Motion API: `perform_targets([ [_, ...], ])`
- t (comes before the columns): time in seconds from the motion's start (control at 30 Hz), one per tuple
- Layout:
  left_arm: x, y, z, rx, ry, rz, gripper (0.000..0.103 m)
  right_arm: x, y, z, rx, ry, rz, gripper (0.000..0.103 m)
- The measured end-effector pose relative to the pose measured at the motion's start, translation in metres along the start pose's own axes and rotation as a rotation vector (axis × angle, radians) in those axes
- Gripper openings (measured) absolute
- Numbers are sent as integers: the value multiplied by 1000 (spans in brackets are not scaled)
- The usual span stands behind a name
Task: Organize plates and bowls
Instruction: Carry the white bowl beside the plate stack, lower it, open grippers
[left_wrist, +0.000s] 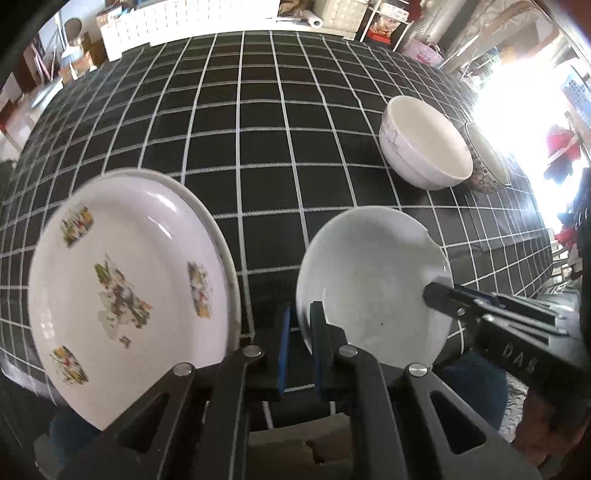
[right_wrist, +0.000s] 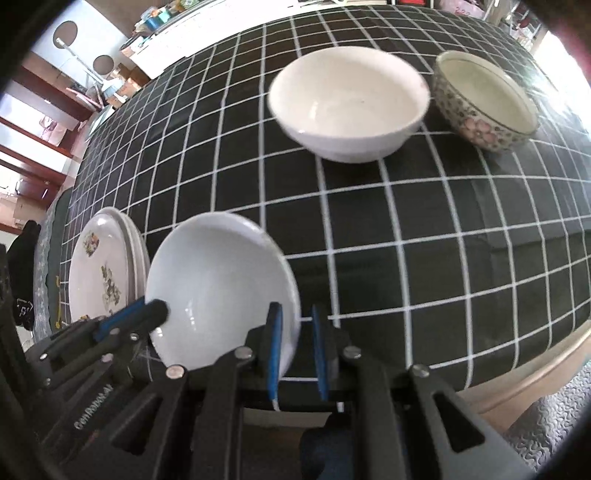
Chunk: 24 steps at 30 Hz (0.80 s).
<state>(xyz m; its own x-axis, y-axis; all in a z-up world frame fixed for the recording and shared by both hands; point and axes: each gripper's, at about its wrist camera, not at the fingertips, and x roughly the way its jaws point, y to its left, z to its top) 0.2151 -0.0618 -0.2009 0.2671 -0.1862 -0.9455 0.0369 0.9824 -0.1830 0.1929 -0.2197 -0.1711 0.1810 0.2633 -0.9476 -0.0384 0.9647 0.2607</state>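
Observation:
A plain white shallow bowl (left_wrist: 369, 280) (right_wrist: 221, 280) with a chipped rim is held tilted between both grippers, just above the checked tablecloth (left_wrist: 258, 147). My left gripper (left_wrist: 301, 310) is shut on its near-left rim, and it shows in the right wrist view (right_wrist: 155, 308) at the bowl's left side. My right gripper (right_wrist: 295, 310) is shut on the opposite rim and shows in the left wrist view (left_wrist: 434, 291). A stack of flower-printed plates (left_wrist: 122, 277) (right_wrist: 99, 273) lies to the bowl's left.
A deep white bowl (left_wrist: 424, 144) (right_wrist: 347, 103) stands farther back on the cloth. A flower-patterned bowl (left_wrist: 487, 162) (right_wrist: 484, 103) sits beside it on the right. The table's tan near edge (right_wrist: 517, 384) curves below the cloth. Shelves and clutter line the room behind.

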Motion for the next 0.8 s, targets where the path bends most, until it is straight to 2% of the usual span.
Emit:
perform_targets([
  [0.13,-13,6,2,9,-12,-7,9,-5,-5,-3,10,20,25,20],
  [0.2,-19,6,3,10,-32,13,9,-10,-4,-3,3,17,24,20],
  [0.53,-56,8,14,25,-87,14,10,-60,-9,10,-47,-73,-33,20],
  [0.7,-76,-1,28,49,-122,8,17,-84,-12,25,-78,-116,-68,22],
  [0.8,-86,-11,41,69,-146,-3,23,-94,-17,36,-68,-134,-69,28],
])
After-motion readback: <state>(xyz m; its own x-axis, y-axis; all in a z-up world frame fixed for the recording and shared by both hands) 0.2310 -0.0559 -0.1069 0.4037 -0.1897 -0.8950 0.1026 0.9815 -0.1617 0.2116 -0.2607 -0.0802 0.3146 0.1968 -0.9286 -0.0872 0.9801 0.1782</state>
